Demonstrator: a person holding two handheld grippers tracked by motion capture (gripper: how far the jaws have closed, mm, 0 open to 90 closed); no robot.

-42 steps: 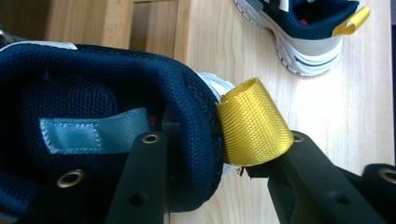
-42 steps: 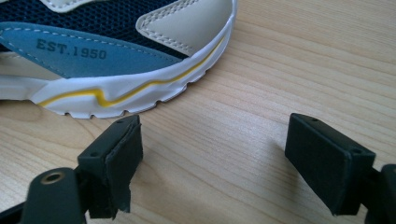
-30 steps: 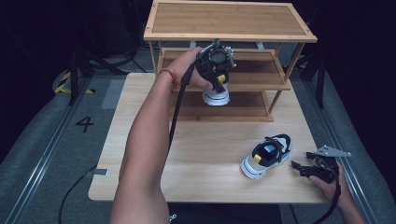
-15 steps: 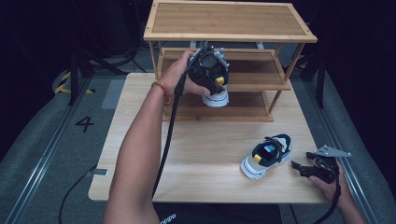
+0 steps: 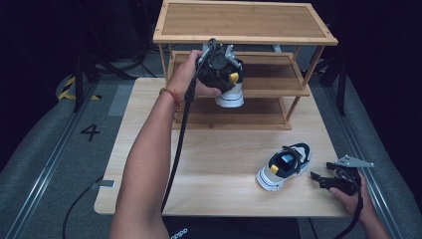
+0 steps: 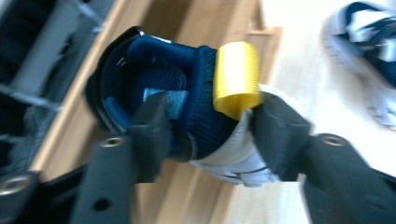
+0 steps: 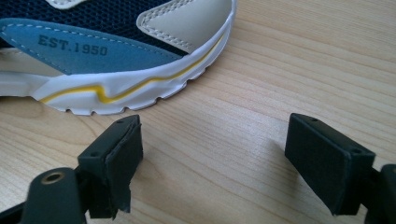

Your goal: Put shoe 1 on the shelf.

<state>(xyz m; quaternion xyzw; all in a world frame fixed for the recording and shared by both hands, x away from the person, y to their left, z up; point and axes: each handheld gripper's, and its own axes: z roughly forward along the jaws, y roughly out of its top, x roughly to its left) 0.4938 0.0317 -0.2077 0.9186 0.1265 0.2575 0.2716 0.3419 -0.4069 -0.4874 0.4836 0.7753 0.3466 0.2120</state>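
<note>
My left gripper (image 5: 225,79) holds a navy and white shoe (image 5: 230,95) by its heel in front of the wooden rack's (image 5: 249,37) lower shelves. In the left gripper view, one jaw sits inside the shoe's (image 6: 196,93) collar and the other presses outside the heel, under the yellow pull tab (image 6: 236,77). These jaws have just been closing with the heel between them. The matching second shoe (image 5: 283,166) lies on the table at the right. My right gripper (image 5: 321,180) rests beside it, open (image 7: 212,135), just short of its white sole (image 7: 116,93).
The three-tier wooden rack stands at the far side of the light wooden table (image 5: 219,164). A black cable (image 5: 176,149) trails along the left forearm. Grey floor mats and a floor mark "4" (image 5: 90,132) lie to the left.
The left hand and its gripper have shifted slightly left and turned a little with the shoe. The right gripper and the second shoe have not moved.
</note>
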